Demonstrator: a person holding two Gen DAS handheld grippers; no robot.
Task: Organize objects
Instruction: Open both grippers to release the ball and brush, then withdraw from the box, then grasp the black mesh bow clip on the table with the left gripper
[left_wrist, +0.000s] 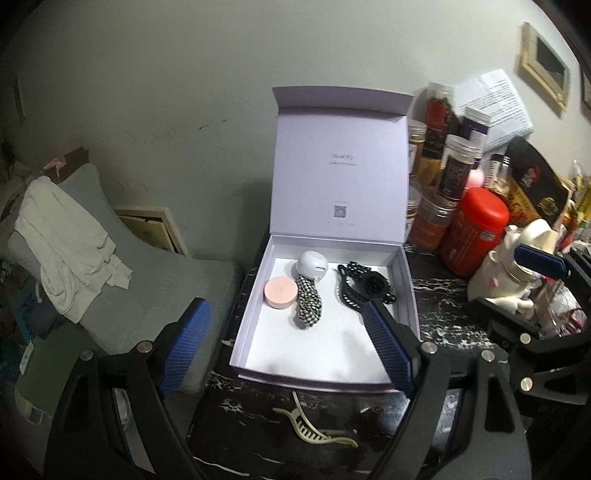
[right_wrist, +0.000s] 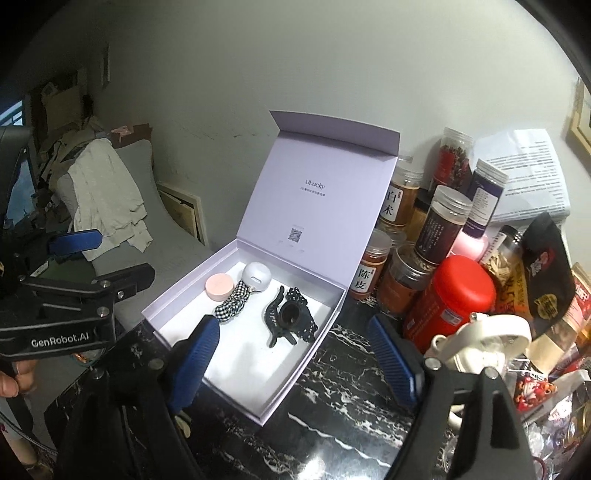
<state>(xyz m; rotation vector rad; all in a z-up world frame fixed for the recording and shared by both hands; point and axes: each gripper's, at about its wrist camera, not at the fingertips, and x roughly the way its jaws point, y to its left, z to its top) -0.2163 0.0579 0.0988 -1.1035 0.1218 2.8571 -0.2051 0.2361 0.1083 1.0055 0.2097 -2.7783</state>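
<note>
Both sets of jaws stand wide apart with nothing between their blue pads. Nearest the left gripper (left_wrist: 286, 345), just below its jaws, a cream hair claw (left_wrist: 314, 430) lies on the black marbled table (left_wrist: 443, 291), outside the box. Past the pads sits the open white box (left_wrist: 406, 280), its lid (left_wrist: 340, 166) standing upright at the back. Inside, between the jaws and a little beyond them, a checked scrunchie (left_wrist: 308, 302) lies beside a pink round case (left_wrist: 280, 291); a white rounded case (left_wrist: 313, 266) touches the scrunchie's far end. Ahead of the left gripper's right pad lies a black hair claw (left_wrist: 351, 295) with a dotted black hair tie (left_wrist: 364, 275).

The right gripper (right_wrist: 291, 360) hovers over the box's near right edge, the same items ahead of its left pad. Beyond its right pad stand a red canister (right_wrist: 454, 299) and a cluster of spice jars (right_wrist: 443, 221) against the wall.
</note>
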